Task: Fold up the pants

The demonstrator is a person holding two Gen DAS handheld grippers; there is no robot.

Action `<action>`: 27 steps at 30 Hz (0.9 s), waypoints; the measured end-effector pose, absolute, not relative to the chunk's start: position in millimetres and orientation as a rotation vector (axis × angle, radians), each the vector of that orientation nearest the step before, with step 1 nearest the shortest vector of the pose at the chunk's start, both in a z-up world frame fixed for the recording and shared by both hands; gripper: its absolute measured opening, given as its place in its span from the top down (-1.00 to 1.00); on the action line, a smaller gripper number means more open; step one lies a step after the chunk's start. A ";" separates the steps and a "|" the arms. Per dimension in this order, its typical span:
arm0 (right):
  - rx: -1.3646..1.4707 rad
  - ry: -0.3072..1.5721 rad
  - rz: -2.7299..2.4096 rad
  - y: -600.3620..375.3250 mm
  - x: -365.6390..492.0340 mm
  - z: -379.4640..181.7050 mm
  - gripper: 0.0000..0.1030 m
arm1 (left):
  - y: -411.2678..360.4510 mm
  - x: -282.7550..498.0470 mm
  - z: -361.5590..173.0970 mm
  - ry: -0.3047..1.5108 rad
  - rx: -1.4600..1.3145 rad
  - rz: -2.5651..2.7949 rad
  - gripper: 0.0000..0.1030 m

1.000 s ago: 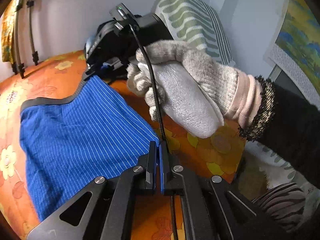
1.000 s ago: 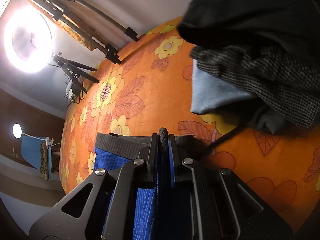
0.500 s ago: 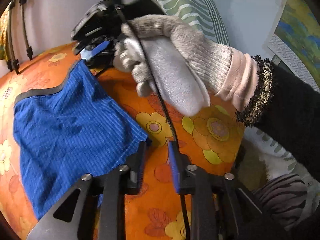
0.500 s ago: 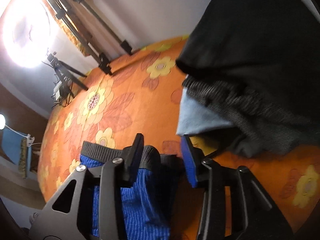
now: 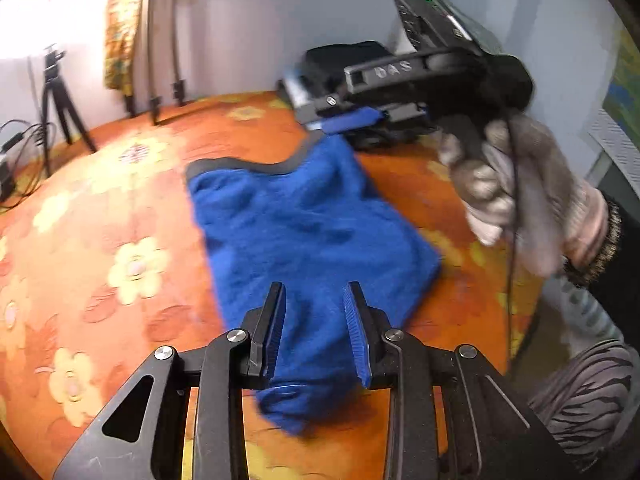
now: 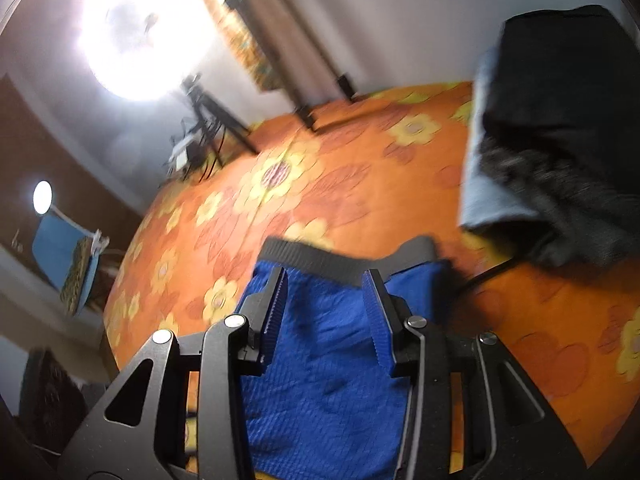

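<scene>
Blue striped pants [image 5: 304, 232] with a grey waistband [image 5: 256, 166] lie folded flat on the orange flowered bed cover [image 5: 100, 220]. My left gripper [image 5: 314, 300] is open and empty, raised over the near end of the pants. In the left wrist view my right gripper [image 5: 340, 116] is held by a gloved hand above the waistband end, jaws apart. In the right wrist view my right gripper [image 6: 324, 280] is open and empty above the pants [image 6: 332, 344], just short of the waistband [image 6: 320, 258].
A pile of dark and light-blue clothes [image 6: 552, 128] lies at the far right of the bed. Tripods [image 6: 208, 120] and a bright ring light [image 6: 132, 36] stand beyond the bed's far edge. A blue chair [image 6: 64, 256] stands at the left.
Both grippers have opened, let go of the pants and lifted back. The pants now lie flat on the bed.
</scene>
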State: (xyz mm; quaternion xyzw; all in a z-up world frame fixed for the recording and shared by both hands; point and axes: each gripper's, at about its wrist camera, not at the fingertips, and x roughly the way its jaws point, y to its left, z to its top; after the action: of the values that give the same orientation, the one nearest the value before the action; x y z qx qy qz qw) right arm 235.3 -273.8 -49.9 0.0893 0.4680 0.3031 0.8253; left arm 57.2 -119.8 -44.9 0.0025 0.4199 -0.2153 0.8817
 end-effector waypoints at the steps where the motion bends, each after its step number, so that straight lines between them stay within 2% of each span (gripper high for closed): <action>1: 0.186 1.004 0.654 -268.1 235.1 -53.2 0.21 | -116.1 58.5 -48.5 0.881 0.004 -0.441 0.44; 6: 0.176 1.064 0.690 -236.0 241.3 -74.1 0.36 | -111.0 65.4 -67.2 0.936 0.009 -0.444 0.44; 17: 0.160 1.137 0.657 -210.6 260.3 -114.6 0.39 | -102.9 70.3 -85.9 0.987 0.018 -0.456 0.44; 27: 0.347 1.041 0.602 -284.5 247.7 -80.0 0.40 | -81.2 120.6 -45.3 0.882 -0.013 -0.428 0.44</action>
State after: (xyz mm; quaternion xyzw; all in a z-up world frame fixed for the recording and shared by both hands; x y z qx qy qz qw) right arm 247.7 -284.5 -80.0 0.1623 0.4872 0.2816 0.8106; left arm 120.6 -81.2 -45.3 -0.0062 0.4236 -0.2057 0.8822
